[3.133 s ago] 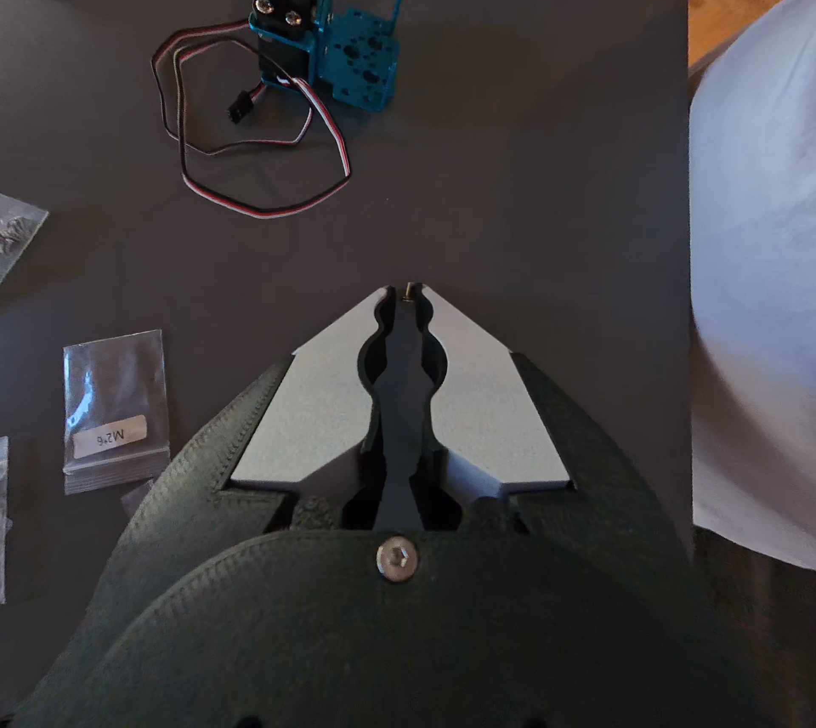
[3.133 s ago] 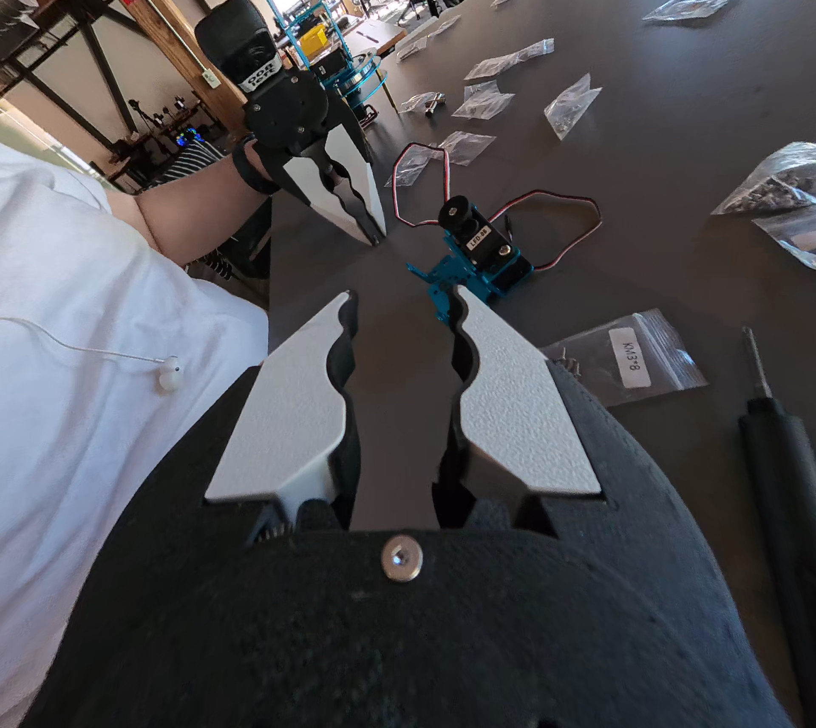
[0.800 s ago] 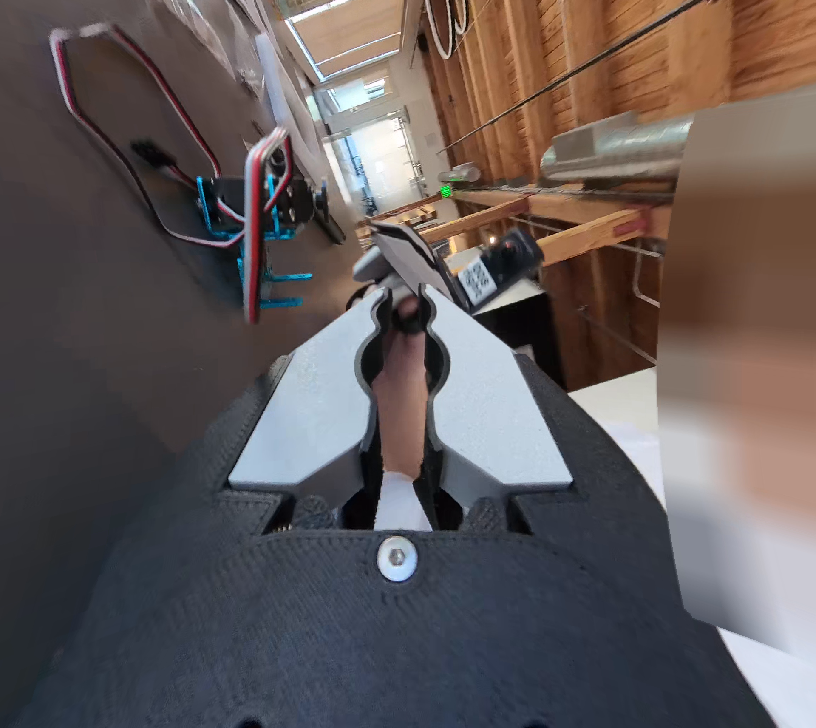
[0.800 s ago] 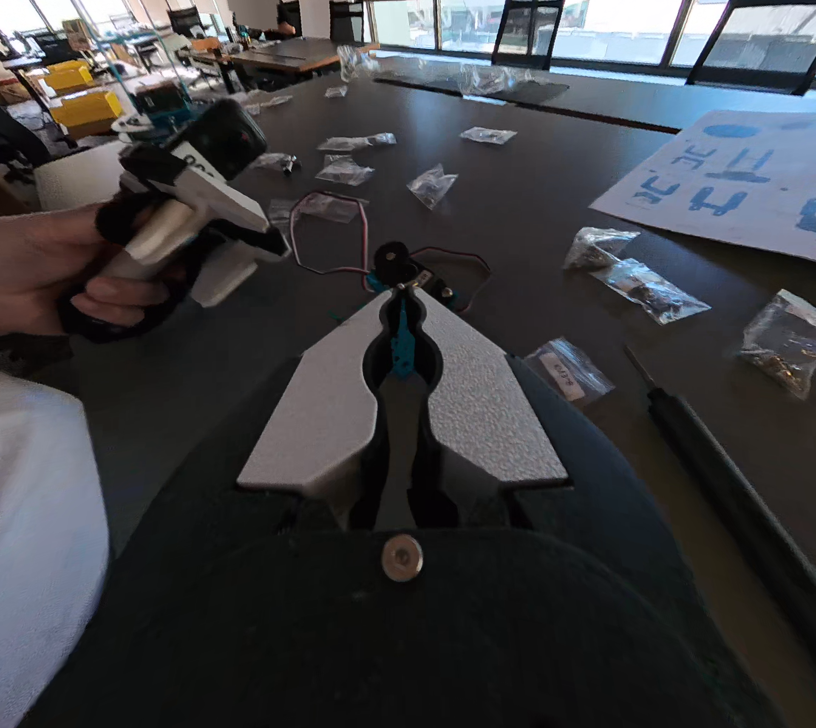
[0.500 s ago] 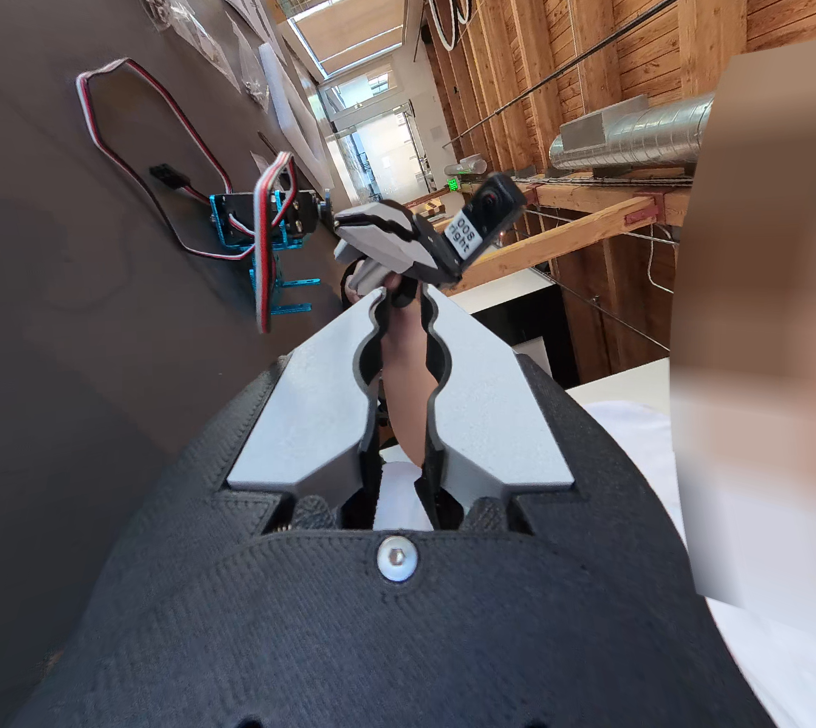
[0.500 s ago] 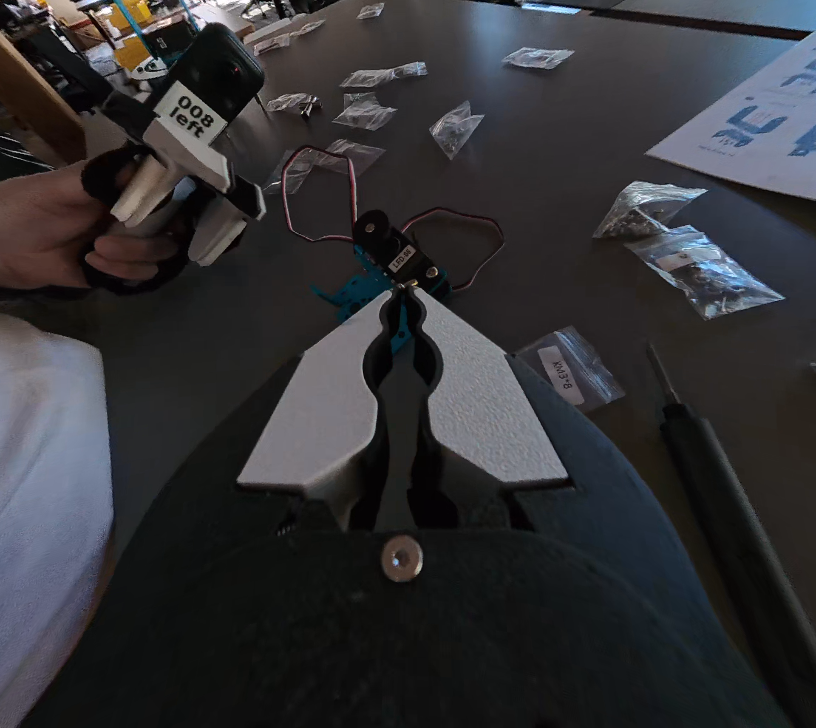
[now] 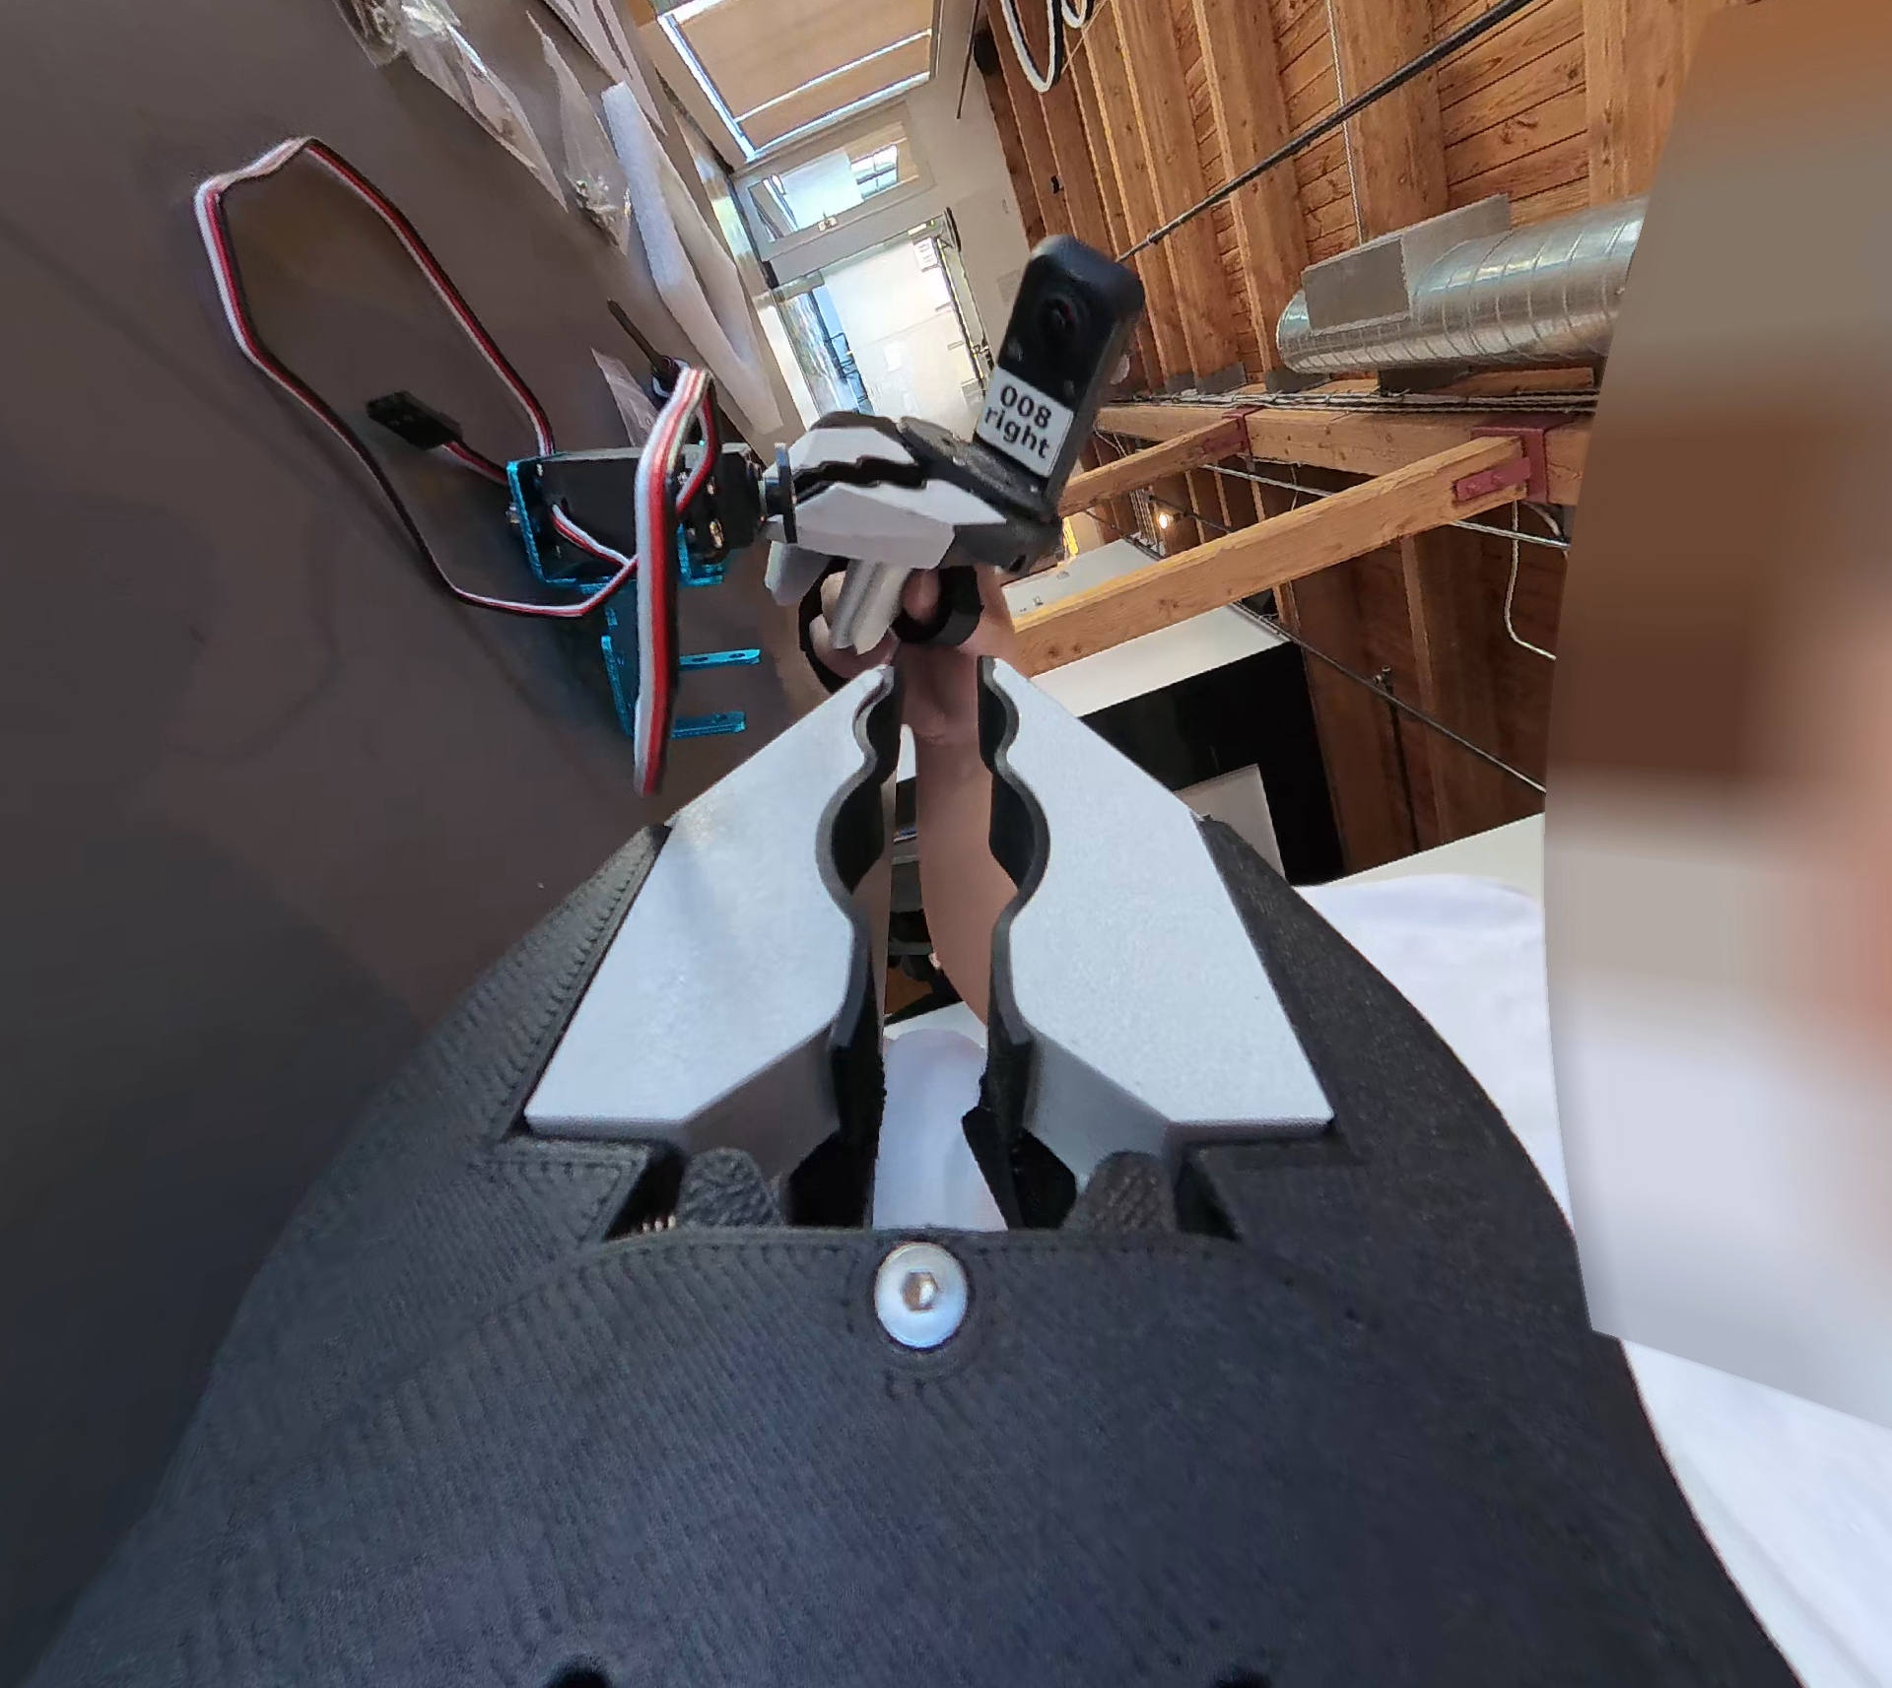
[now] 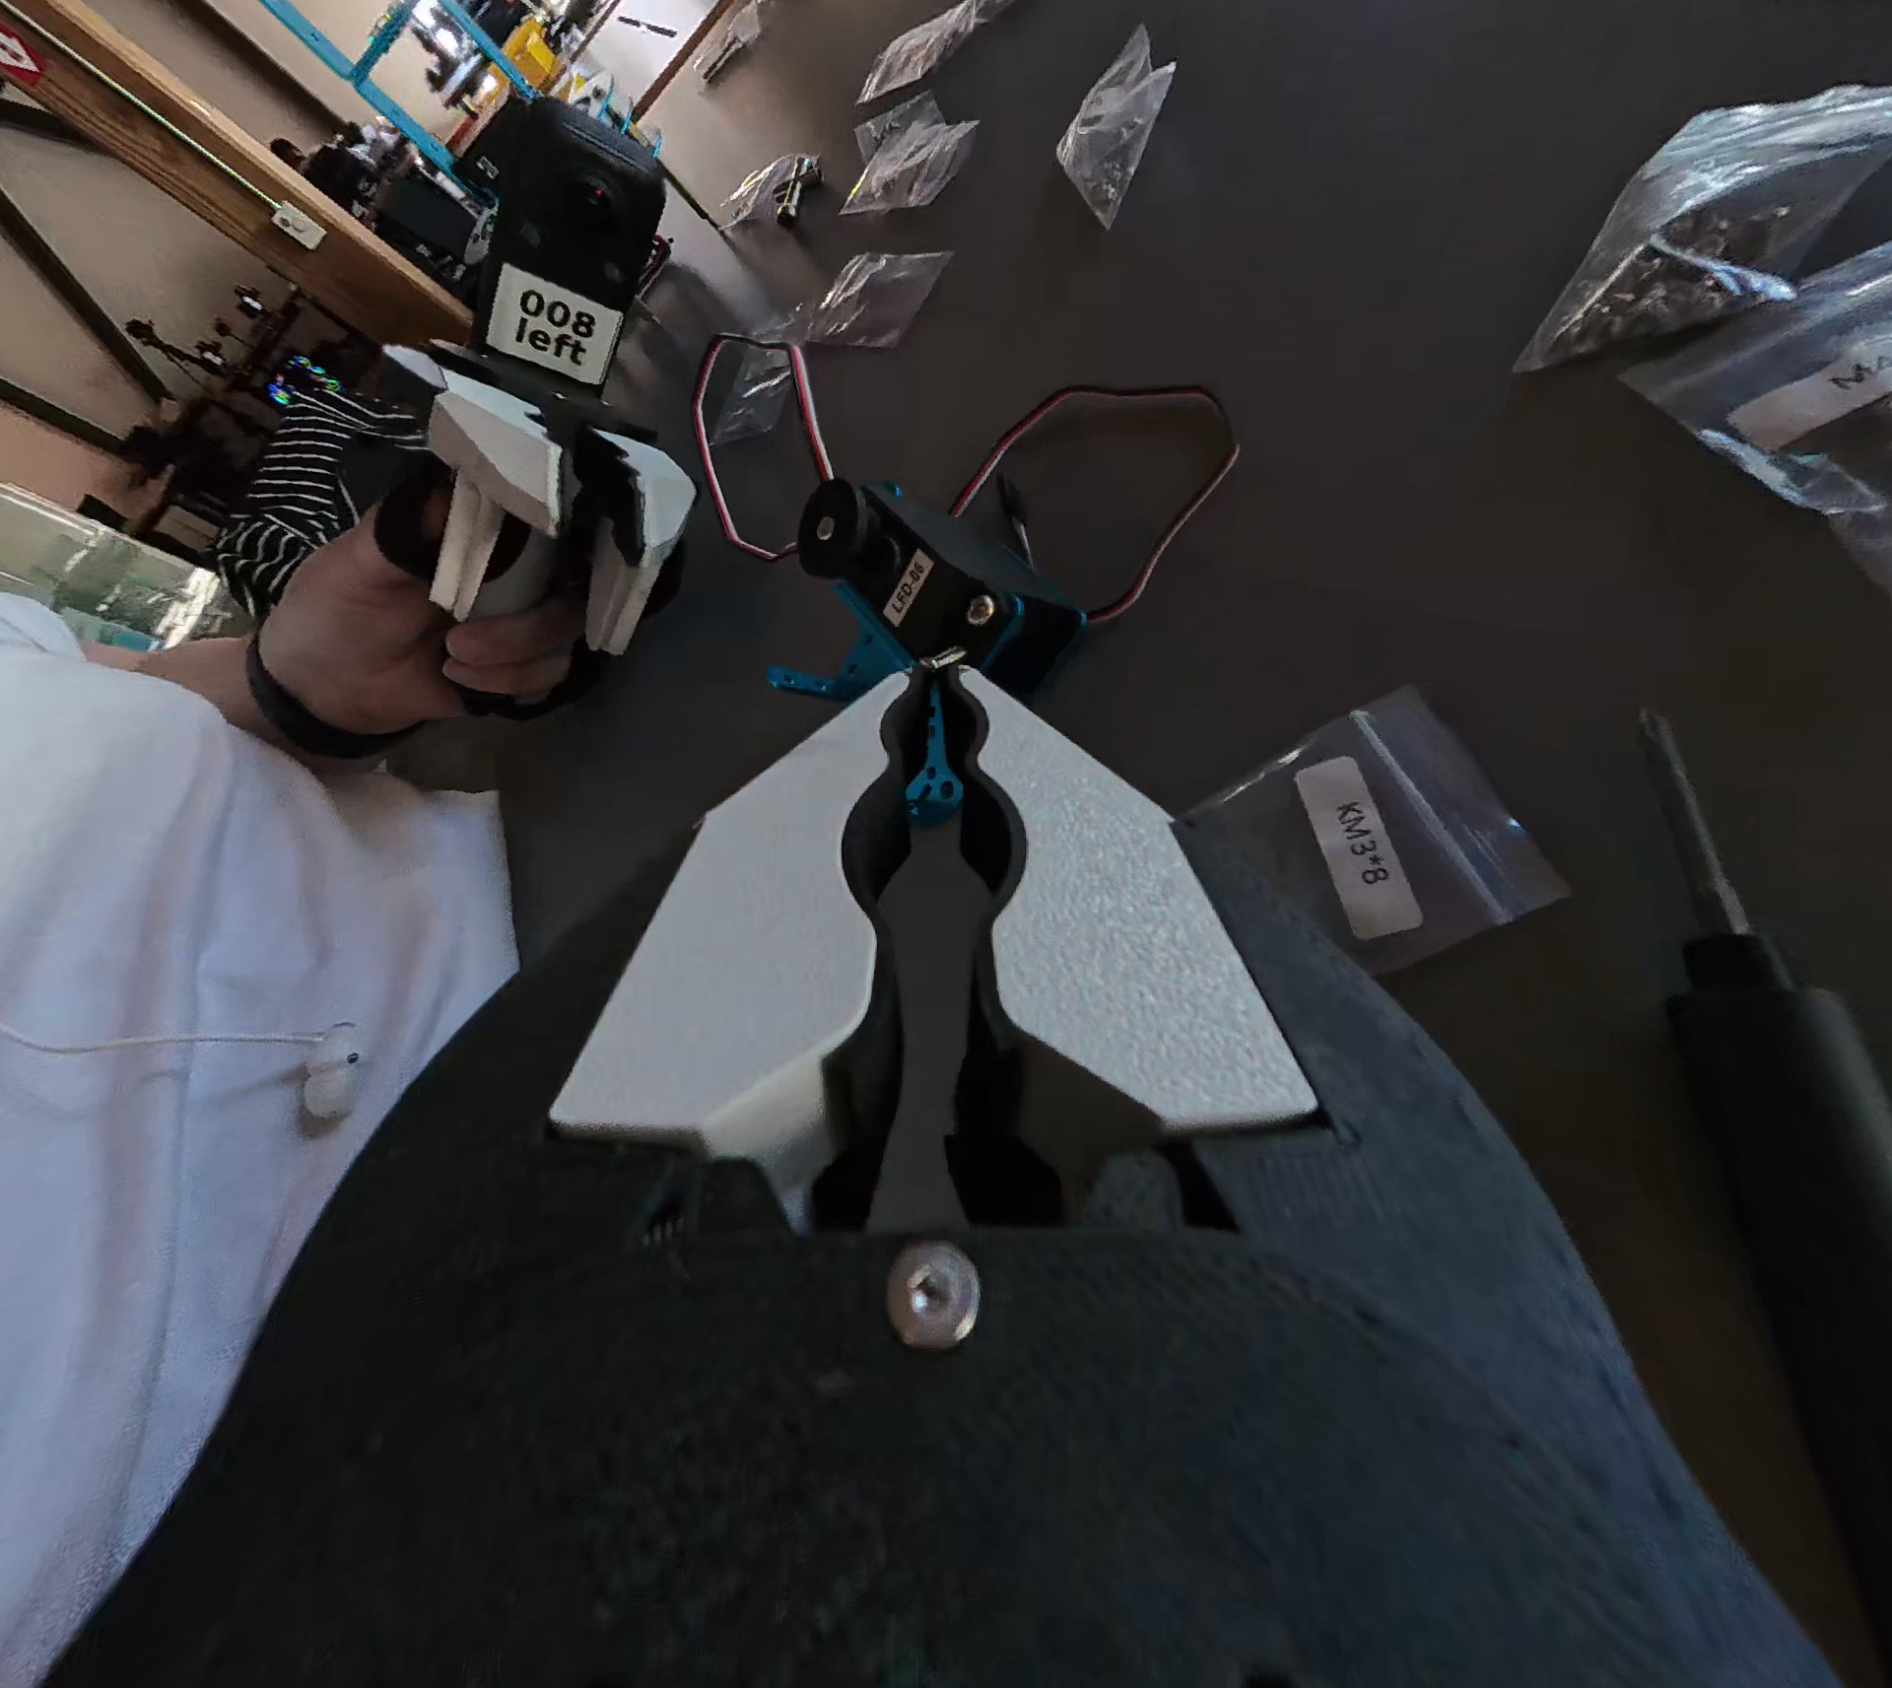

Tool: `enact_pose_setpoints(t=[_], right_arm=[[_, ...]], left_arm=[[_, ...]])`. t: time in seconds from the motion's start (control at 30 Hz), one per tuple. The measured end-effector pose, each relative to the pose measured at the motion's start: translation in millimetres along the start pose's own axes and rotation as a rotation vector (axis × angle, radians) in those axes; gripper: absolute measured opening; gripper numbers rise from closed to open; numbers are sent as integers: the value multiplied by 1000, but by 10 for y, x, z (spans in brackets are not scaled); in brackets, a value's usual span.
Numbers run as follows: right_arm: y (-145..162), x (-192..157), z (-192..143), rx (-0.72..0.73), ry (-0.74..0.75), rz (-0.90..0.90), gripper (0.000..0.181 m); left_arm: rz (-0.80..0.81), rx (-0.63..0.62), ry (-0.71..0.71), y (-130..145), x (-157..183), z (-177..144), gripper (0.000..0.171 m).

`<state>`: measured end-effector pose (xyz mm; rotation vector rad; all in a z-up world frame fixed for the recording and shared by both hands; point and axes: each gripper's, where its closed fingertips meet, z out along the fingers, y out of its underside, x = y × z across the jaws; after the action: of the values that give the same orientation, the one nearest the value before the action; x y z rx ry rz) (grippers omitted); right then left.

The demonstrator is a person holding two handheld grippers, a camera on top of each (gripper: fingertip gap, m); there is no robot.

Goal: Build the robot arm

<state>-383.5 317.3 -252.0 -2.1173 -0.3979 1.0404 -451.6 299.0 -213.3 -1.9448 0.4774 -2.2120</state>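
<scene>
The right gripper is closed almost tip to tip and pinches a small silvery screw right at its tips, held against the near face of the black servo in its blue metal bracket. That assembly stands on the dark counter, its red, white and black cable looping loosely behind it. The screw looks tiny, hard and smooth, so it would likely slip or tilt under a loose pinch; the bracket appears stiff and light and is best held by its flat blue plates, not by the limp cable. The left gripper is raised off the counter beside the servo, its jaws slightly parted with nothing between them. Just right lie a labelled plastic bag and a black screwdriver; further bags of hardware are scattered beyond.
</scene>
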Motion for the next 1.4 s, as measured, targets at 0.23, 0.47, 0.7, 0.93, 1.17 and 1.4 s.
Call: enact_pose_setpoints(t=[0.23, 0.47, 0.7, 0.93, 1.17, 1.4], right_arm=[[-18, 25, 10, -38, -23, 78, 2], [-54, 42, 9, -46, -15, 133, 3], [-150, -60, -42, -6, -19, -29, 13], [-102, 30, -42, 17, 14, -182, 29], [-23, 77, 45, -34, -85, -63, 24], [-59, 77, 56, -36, -138, -3, 16]], left_arm=[[-16, -21, 13, 47, -22, 32, 13], [-3, -34, 18, 66, -8, 37, 12], [1, -32, 21, 63, -4, 7, 12], [9, -43, 13, 78, -13, -7, 12], [10, -50, 12, 94, -11, 0, 12], [10, -58, 12, 102, -17, 8, 10]])
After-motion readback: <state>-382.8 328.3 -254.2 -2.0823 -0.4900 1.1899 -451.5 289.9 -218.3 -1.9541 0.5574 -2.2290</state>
